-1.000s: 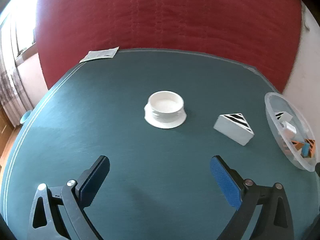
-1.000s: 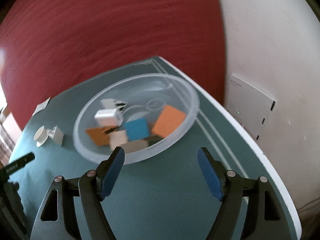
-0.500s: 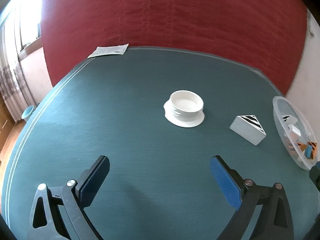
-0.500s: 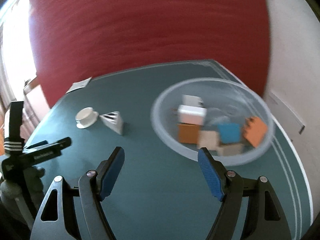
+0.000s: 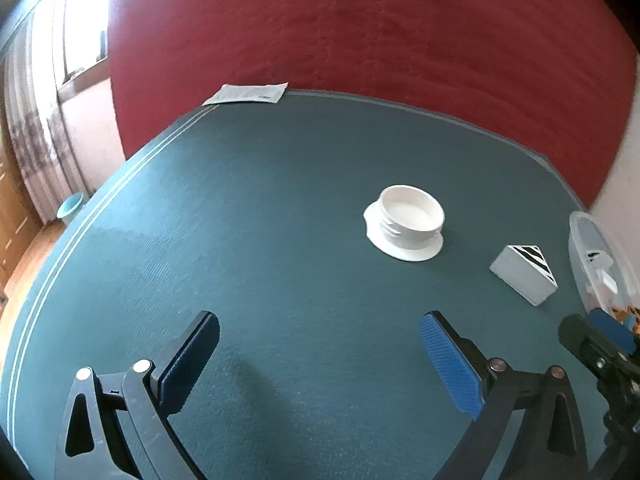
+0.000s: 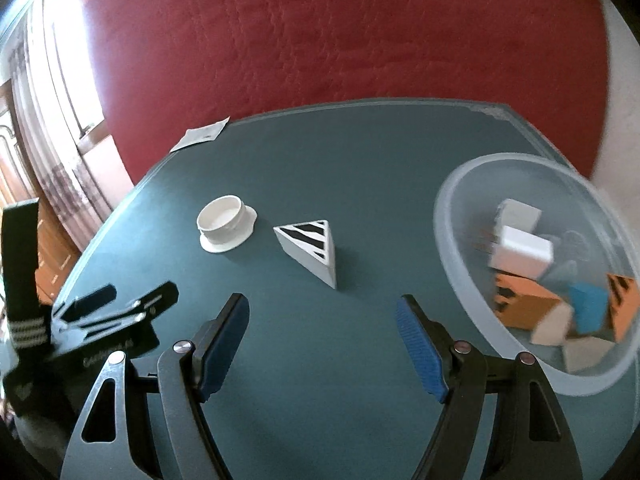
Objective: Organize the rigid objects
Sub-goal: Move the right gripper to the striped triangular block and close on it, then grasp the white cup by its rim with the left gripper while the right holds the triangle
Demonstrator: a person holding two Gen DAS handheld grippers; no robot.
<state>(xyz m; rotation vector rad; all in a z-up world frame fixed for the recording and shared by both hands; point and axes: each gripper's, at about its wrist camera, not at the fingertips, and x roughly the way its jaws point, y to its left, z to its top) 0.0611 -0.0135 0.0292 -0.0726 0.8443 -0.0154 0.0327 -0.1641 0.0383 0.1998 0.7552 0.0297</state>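
Observation:
A white triangular block (image 6: 310, 250) with black zebra stripes on top lies on the green table, right of a white round lid (image 6: 226, 228). My right gripper (image 6: 322, 316) stands open just short of the block, nothing between its fingers. A clear plastic bowl (image 6: 460, 280) at the right holds several white, orange and blue blocks. In the left wrist view the lid (image 5: 408, 222), the striped block (image 5: 524, 274) and the bowl's rim (image 5: 576, 248) sit far ahead to the right. My left gripper (image 5: 320, 340) is open and empty over bare table.
A white paper slip (image 5: 248, 94) lies at the table's far edge against the red padded wall. The table's left edge (image 5: 80, 224) drops to a wooden floor with a small teal bowl (image 5: 70, 206). The right gripper's fingers (image 5: 600, 336) show at the left view's right side.
The right gripper has swung left from over the bowl, so the striped block and lid now sit ahead of it. The left gripper has drifted slightly left; both stay open.

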